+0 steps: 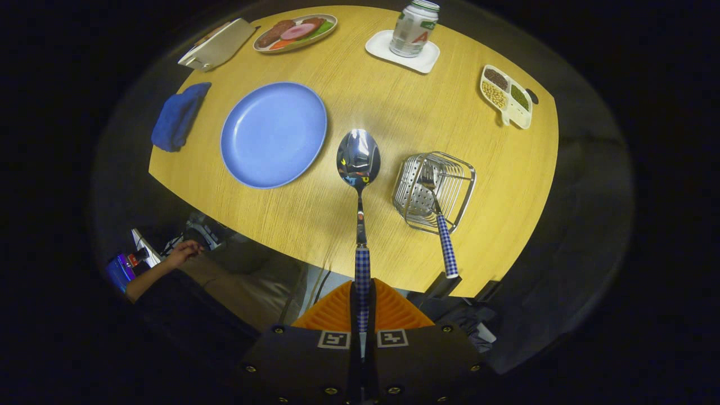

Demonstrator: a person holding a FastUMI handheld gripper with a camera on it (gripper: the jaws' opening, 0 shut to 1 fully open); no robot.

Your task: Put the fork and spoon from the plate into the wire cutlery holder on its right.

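Gripper view, seen from above the round, yellow wood-grain table (405,112). Nearest, the gripper (363,315) has its two fingers pressed together on the blue-and-white checked handle of a polished steel spoon (359,169). The spoon's long axis runs straight ahead from the fingers, bowl at the far end, held in the air over the table. Just right of the spoon bowl stands the silver wire cutlery holder (436,191) with its perforated metal wall. A steel fork with the same checked handle (444,236) already sits in the holder, tines inside and handle leaning out toward the near side. Left of the spoon bowl lies the round blue plate (274,134), bare of cutlery. The holder thus lies to the right of the spoon's tip and level with it. On this evidence the fork half of the task appears settled, and the spoon would need to travel right and tip downward to enter the holder's open top. Farther off, a folded blue cloth (179,115) lies left of the plate, and a clear glass jar (413,28) stands on a white coaster.
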